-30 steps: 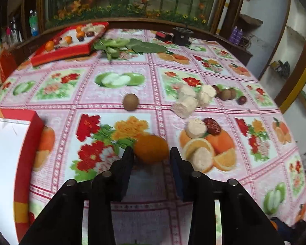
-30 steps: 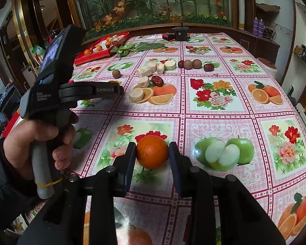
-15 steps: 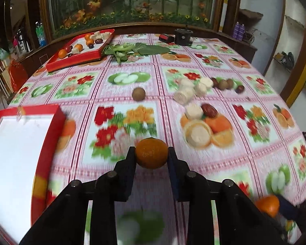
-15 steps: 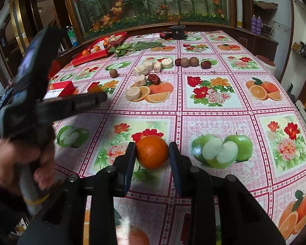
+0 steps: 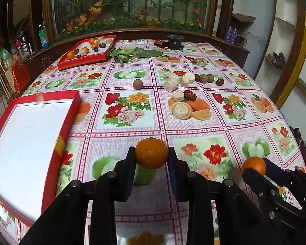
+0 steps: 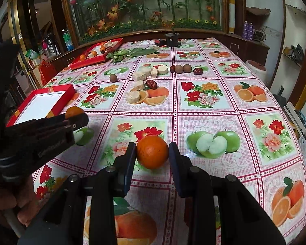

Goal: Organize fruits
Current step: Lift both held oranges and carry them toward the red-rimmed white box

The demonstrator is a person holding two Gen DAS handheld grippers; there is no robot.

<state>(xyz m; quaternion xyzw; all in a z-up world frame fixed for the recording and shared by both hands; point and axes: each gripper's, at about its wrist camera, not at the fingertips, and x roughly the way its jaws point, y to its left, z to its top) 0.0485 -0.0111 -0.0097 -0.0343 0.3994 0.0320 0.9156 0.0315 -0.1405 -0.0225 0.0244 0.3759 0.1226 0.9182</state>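
Both tongs are clamped on oranges, and the empty red tray [image 5: 57, 143] lies at nine o'clock of the left gripper [image 5: 151, 156] with its orange [image 5: 151, 153], nearer than the right gripper [image 6: 152, 152] holding its orange [image 6: 152, 152].

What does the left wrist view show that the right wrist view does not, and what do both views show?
Only the left wrist view shows the whole white inside of the near red tray close by. Only the right wrist view shows the person's hand under the left hand-held gripper. Both show each hand-held gripper shut on an orange, plus the far tray holding fruit.
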